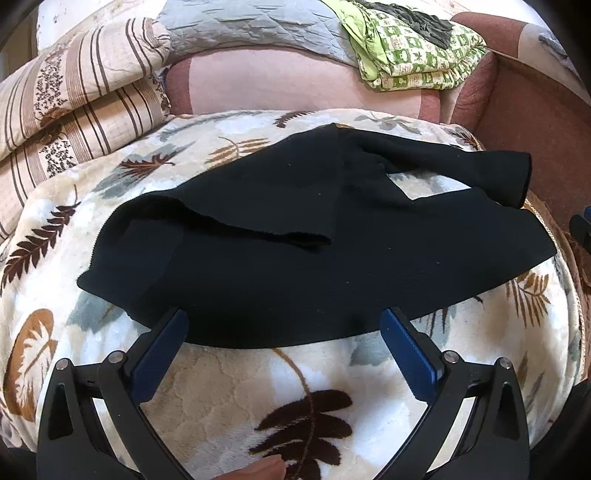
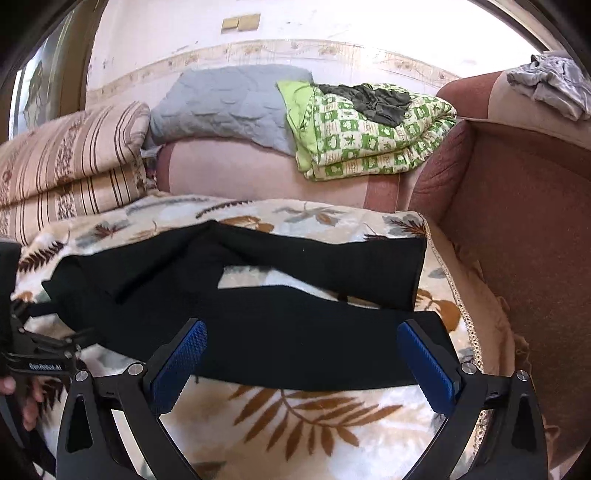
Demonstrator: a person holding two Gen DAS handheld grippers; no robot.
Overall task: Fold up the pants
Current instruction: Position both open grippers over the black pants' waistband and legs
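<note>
Left wrist view: the black pants (image 1: 295, 236) lie spread sideways on a leaf-print blanket (image 1: 229, 373), legs running to the right, 1 leg end (image 1: 517, 181) lifted off the other with a patch of blanket showing between them. A fold of cloth lies over the left part. The left tongs (image 1: 284, 325) stand wide apart, both blue pads at the near hem of the pants, nothing between them. A fingertip (image 1: 266, 470) shows at the bottom edge. Behind are a striped quilt (image 1: 74, 96), a grey quilt (image 1: 251, 26) and a green quilt (image 1: 417, 55).

Right wrist view: the right tongs (image 2: 301, 343) are also wide apart, their pads over the near leg of the pants (image 2: 295, 332), gripping nothing. The 2 legs end near the blanket's (image 2: 295, 417) right edge. The left tongs' frame (image 2: 33, 350) shows at the left edge, with a hand (image 2: 22, 398) below it. A brown armrest (image 2: 517, 206) rises at the right, with a grey cloth (image 2: 554, 88) on top.
</note>
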